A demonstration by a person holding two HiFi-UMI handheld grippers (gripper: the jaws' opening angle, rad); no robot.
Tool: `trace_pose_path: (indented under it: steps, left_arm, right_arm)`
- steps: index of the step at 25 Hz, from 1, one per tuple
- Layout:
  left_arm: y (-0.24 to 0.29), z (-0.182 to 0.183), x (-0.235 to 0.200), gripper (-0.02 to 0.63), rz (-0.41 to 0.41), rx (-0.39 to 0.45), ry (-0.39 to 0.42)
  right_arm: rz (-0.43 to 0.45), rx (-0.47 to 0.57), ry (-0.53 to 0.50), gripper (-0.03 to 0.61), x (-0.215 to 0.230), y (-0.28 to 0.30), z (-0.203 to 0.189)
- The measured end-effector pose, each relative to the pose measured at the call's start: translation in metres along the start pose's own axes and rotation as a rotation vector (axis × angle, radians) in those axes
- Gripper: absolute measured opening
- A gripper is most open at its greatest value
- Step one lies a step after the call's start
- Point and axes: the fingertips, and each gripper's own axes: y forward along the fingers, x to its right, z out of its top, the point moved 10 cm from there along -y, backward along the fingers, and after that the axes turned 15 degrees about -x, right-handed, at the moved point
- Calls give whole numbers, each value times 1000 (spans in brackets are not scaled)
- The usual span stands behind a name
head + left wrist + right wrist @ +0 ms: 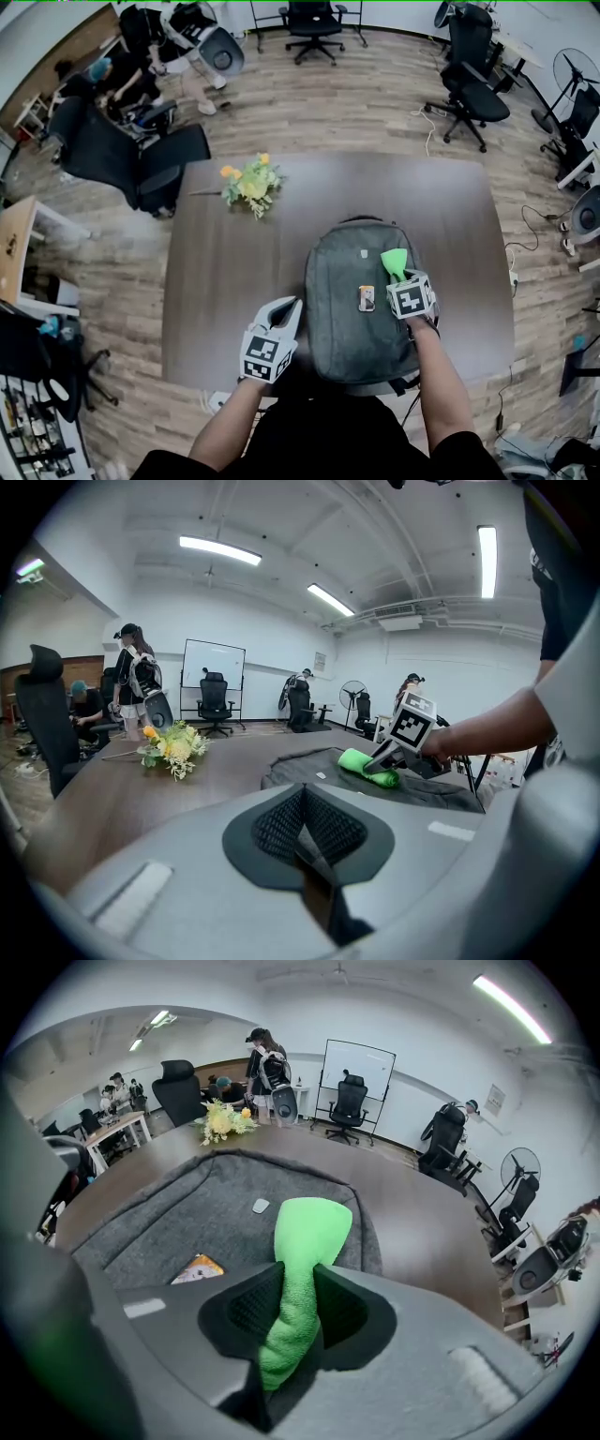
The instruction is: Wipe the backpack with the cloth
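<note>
OK, right gripper (397,274) has its jaws clenched on the bunched green cloth (395,260), whose free end rests on the upper right of the grey backpack (347,319) lying flat at lower centre of the head view, so it looks set for a wiping stroke. Left gripper (287,317) sits just off the pack's left edge, jaws closed on nothing, probably parked clear. Dark wood tabletop (234,281) also carries a flower bunch (251,185) at upper left; open office, plank floor (375,103), rolling chairs (314,23).

My left gripper (284,314) and right gripper (398,277) are pale grey shells with black meshed pads (281,822), each bearing a black-and-white marker cube (410,298) — my top (319,441) is black.
</note>
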Motion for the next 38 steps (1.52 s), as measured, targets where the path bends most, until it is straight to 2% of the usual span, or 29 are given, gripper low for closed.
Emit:
trace_pose_path:
  steps: [7, 12, 16, 23, 27, 38]
  left_arm:
    - [3, -2, 1, 20, -11, -11, 1]
    - [4, -2, 3, 20, -16, -8, 6]
    - [5, -2, 3, 20, -19, -9, 7]
    - [3, -5, 7, 20, -28, -9, 6]
    - [2, -7, 8, 20, -26, -11, 0]
    - [-9, -21, 13, 20, -21, -24, -12]
  right_arm:
    - [-89, 44, 18, 95, 28, -11, -7]
    - [-103, 47, 28, 95, 40, -17, -14]
    - [-81, 86, 26, 95, 34, -29, -16]
    - [-5, 195, 34, 95, -3, -61, -22]
    - [86, 238, 46, 95, -33, -70, -25]
    - [386, 203, 37, 95, -119, -47, -28]
